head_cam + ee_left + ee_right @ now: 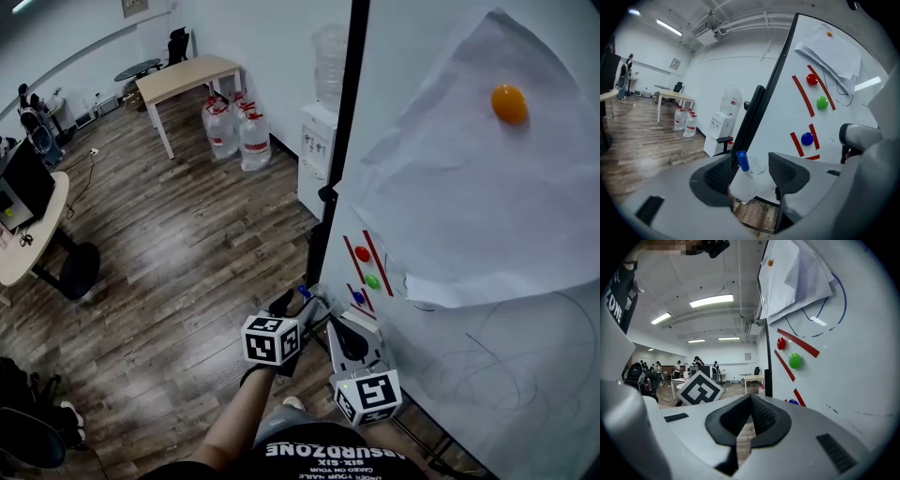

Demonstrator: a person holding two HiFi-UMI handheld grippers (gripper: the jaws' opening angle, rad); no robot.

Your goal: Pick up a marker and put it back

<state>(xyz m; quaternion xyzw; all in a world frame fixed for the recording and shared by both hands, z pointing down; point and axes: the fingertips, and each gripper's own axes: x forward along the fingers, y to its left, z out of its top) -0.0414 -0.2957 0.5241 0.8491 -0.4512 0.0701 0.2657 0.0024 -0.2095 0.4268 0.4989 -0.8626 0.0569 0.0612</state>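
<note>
Left gripper (pixel 752 163) jaws apart, blue-capped marker (pixel 743 161) between, beside whiteboard (pixel 787 117) edge; right gripper (pixel 750 404) jaws together, empty.

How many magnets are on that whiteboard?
4: orange magnet on the paper up top; red magnet, green magnet and blue magnet in a column lower left. Paper may hide more.

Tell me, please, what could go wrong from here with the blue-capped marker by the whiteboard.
1. The blue-capped marker stands off centre between the jaws of the open left gripper, so closing may tip it rather than pinch it.
2. The whiteboard frame is just behind the marker; reaching further in could strike it.
</note>
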